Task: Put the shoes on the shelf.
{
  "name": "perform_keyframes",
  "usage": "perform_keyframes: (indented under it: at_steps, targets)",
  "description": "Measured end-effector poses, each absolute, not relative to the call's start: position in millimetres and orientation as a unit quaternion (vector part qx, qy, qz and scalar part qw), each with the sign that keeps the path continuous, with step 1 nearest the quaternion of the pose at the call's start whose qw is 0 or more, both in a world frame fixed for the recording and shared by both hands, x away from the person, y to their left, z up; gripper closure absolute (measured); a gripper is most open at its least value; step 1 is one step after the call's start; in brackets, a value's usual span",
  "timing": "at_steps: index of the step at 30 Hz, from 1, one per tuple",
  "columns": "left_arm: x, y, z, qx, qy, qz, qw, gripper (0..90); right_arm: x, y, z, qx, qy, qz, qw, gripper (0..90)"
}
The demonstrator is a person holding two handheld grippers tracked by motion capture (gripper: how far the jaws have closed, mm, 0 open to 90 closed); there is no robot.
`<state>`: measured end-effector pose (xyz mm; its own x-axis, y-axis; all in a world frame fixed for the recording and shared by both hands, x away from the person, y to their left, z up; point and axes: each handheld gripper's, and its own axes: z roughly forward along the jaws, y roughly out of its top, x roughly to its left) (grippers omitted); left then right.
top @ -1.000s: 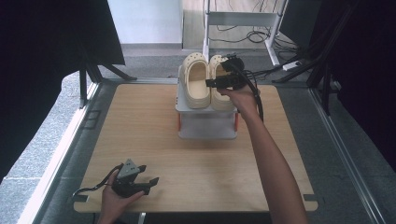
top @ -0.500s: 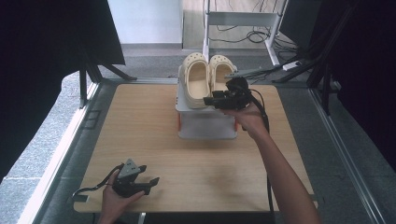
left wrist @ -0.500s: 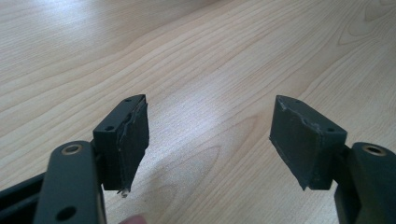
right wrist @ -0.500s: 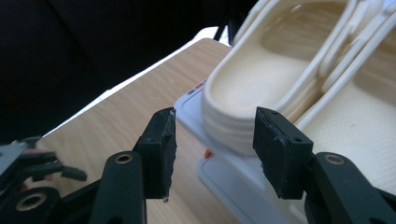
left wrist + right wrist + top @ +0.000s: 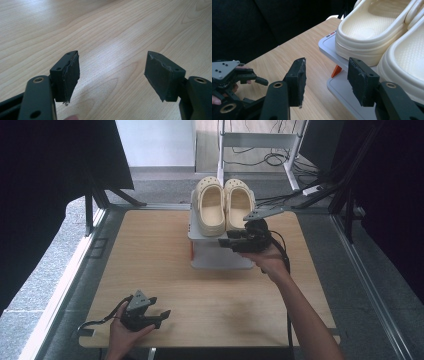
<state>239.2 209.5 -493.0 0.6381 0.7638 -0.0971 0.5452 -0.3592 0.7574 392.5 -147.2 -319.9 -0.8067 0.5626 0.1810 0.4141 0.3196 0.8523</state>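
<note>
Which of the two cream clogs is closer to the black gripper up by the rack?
The right-hand clog. The right gripper sits just below its heel end; the left-hand clog lies farther off.

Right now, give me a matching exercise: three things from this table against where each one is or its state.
Things:
1. cream clogs
2. left gripper
3. right gripper

Places or states:
A. beside the rack's front, jaws open
B. near table edge, jaws open over bare wood
C. side by side on top of the grey rack

Pairs: 1-C, 2-B, 3-A
</note>
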Motion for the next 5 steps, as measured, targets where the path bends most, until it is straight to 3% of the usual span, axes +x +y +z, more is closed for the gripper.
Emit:
perform_keyframes:
  at_steps: [5]
  targets:
    - [240.3,209.2,-493.4,0.813,0.403,0.136,0.398,28.7,387.1,-150.9,-321.1,0.295,0.803,0.512,0.078,46.4]
